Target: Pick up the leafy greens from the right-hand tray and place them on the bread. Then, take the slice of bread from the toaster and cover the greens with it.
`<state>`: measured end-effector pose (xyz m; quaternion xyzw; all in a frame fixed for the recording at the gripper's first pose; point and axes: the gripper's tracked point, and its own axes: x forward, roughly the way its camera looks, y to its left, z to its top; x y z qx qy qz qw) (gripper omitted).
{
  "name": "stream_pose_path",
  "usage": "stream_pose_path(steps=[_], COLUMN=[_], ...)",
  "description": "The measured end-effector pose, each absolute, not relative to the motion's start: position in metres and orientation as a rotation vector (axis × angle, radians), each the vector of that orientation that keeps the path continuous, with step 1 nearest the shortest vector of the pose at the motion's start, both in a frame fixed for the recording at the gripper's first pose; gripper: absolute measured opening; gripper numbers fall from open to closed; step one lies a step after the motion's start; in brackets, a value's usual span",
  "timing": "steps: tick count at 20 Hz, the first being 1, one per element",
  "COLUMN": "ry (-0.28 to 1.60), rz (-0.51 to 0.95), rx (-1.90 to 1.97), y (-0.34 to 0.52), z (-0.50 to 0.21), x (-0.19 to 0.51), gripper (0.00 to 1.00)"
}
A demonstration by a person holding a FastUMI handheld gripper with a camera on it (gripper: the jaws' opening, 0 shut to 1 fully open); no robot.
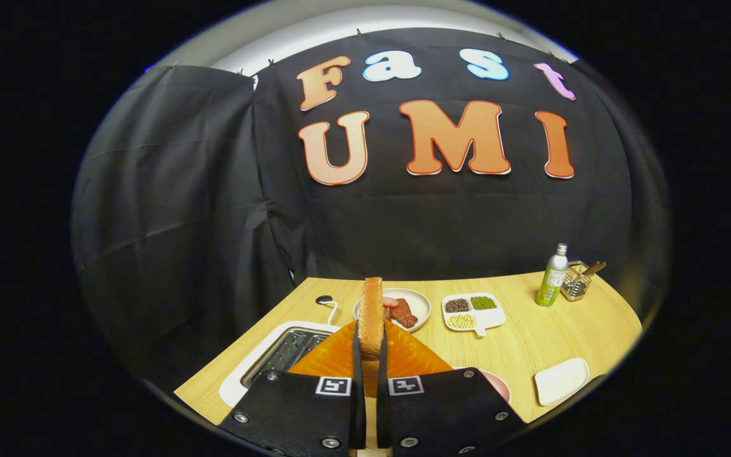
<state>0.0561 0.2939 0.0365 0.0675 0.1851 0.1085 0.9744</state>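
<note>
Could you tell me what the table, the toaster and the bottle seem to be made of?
Table: pale wood or wood-look laminate, matte, with visible grain.
Toaster: white shell, probably plastic, with shiny metal slots.
Bottle: metal-looking silver top, green label.
The gripper is shut on an upright bread slice with a porous crumb.

Gripper (370,346) is held level above the near edge of the table, pointing toward the far wall. Both fingers (358,381) run forward side by side, nearly parallel, with only a narrow gap between them. They are closed on a golden-brown slice of toasted bread (372,314), held upright and edge-on; each finger presses one flat face, and the slice rises past the fingertips.
</note>
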Motion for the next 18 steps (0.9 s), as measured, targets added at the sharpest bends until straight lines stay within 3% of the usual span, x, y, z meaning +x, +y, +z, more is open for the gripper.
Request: stream_pose_path(steps=[18], ry=[0.570], rz=[0.225], rx=[0.190], y=[0.249], z=[-0.079], x=[0.025], gripper=[0.07])
